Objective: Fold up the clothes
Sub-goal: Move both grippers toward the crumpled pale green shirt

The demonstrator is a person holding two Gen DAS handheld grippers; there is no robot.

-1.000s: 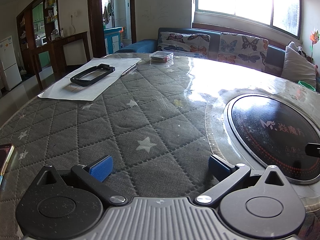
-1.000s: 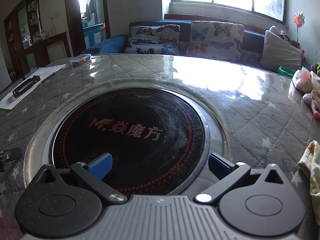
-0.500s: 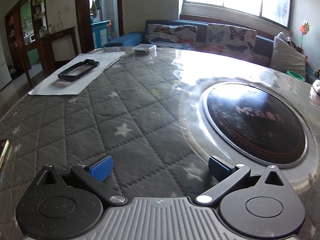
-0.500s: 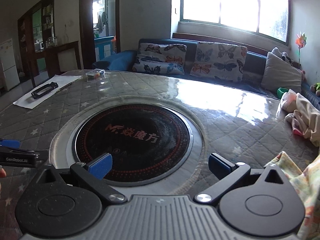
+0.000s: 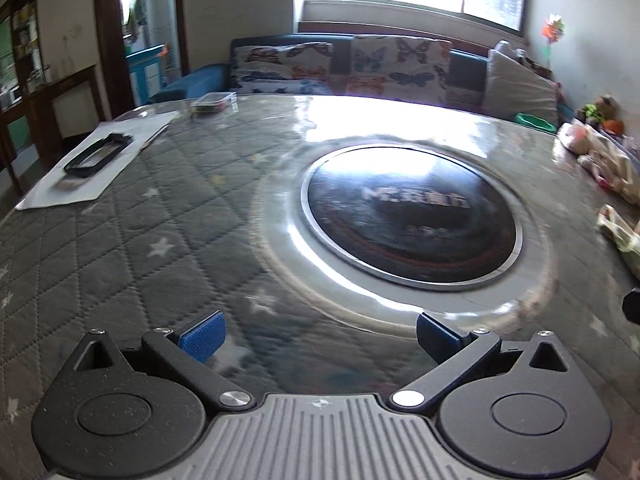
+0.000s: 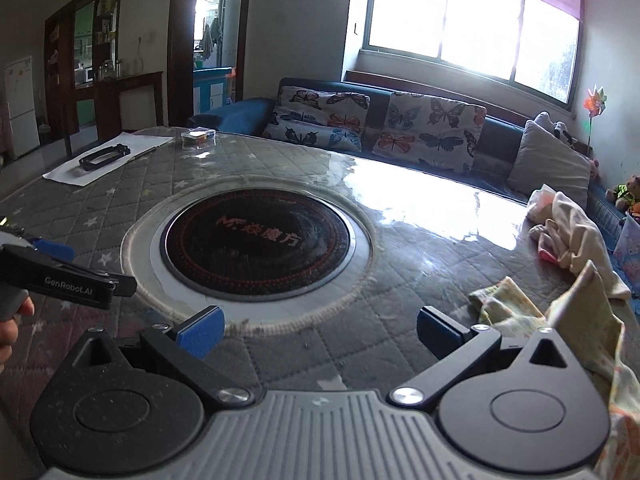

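Note:
A pale yellow patterned garment [image 6: 560, 312] lies crumpled on the quilted table at the right, close to my right gripper's right finger; it also shows in the left wrist view [image 5: 622, 232]. A cream and pink pile of clothes [image 6: 568, 228] lies farther back at the table's right edge, and it shows in the left wrist view [image 5: 600, 156]. My left gripper [image 5: 318, 338] is open and empty above the grey quilted cover. My right gripper [image 6: 318, 332] is open and empty just in front of the round cooktop. The left gripper [image 6: 60, 276] shows at the left of the right wrist view.
A round black induction cooktop [image 6: 256, 240] sits in the table's middle. A white sheet with a black frame [image 5: 96, 156] lies at the far left. A small clear box [image 6: 198, 138] stands at the back. A sofa with butterfly cushions [image 6: 376, 132] lies behind.
Both grippers have risen and pulled back, so more of the table shows. The left view has swung right toward the cooktop. The clothes at the right have come into fuller view.

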